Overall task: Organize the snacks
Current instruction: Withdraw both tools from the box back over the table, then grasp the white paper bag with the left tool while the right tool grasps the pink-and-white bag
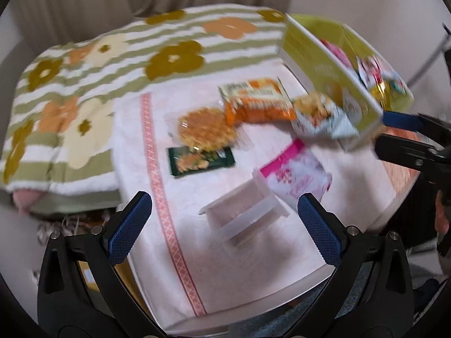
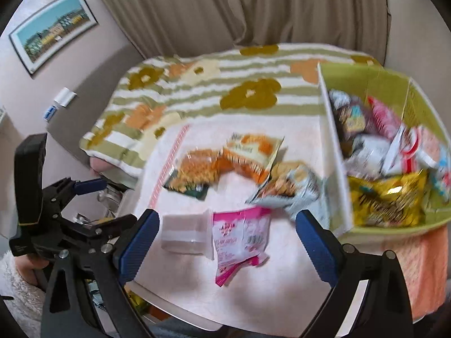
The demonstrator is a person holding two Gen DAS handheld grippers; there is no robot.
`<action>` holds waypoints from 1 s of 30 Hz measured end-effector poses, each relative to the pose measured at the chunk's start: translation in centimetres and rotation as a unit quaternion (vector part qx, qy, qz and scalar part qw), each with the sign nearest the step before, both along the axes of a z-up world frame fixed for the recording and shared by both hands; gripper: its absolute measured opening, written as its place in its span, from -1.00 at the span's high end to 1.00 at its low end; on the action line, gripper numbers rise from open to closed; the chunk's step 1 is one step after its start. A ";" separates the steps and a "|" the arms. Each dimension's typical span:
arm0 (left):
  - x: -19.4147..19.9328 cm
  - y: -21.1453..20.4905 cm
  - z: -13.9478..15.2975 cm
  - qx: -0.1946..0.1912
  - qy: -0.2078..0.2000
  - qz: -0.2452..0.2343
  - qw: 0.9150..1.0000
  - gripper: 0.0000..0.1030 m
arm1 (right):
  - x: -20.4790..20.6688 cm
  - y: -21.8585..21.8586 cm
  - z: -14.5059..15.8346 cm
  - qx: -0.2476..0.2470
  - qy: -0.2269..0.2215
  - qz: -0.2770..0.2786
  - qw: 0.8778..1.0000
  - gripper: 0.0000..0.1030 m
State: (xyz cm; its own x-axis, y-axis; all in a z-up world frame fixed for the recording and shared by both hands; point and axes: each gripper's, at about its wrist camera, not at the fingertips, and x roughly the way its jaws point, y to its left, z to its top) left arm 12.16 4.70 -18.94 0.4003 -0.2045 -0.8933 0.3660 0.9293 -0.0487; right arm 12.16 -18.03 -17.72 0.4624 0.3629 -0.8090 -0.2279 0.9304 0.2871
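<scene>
Loose snacks lie on the white-clothed table [image 1: 225, 276]: an orange packet [image 1: 253, 101] [image 2: 251, 152], a round waffle [image 1: 205, 128] [image 2: 200, 166], a dark green packet [image 1: 200, 162] [image 2: 186, 188], a pale blue packet [image 1: 321, 115] [image 2: 290, 188] and a pink packet [image 1: 296, 174] [image 2: 239, 239]. My left gripper [image 1: 224, 228] [image 2: 95, 205] hangs open just before a clear plastic tub [image 1: 242, 214] [image 2: 186, 233]. My right gripper [image 2: 229, 245] [image 1: 394, 135] is open above the pink packet, touching nothing. A green box [image 1: 332, 64] [image 2: 380, 84] holding several snack packets stands at the right.
A floral striped blanket [image 1: 98, 64] [image 2: 211, 90] covers the far side. An orange towel [image 2: 422, 267] hangs under the green box. Beige curtains [image 2: 253, 8] hang behind, and a framed picture [image 2: 53, 28] is on the left wall. A hand in a fleece sleeve [image 2: 22, 276] holds the left gripper.
</scene>
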 end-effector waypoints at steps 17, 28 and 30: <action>0.6 -5.7 -10.8 0.094 0.024 -0.235 0.967 -0.99 | 0.4 0.8 -10.2 -0.029 0.075 0.012 0.997 -0.87; 1.8 -6.7 -12.2 0.070 0.053 -0.236 0.968 -0.52 | 0.4 1.2 -12.0 -0.045 0.082 0.058 0.994 -0.87; 1.7 -6.8 -12.1 0.073 0.054 -0.231 0.969 -0.43 | 0.6 1.4 -12.2 -0.044 0.083 0.064 0.994 -0.87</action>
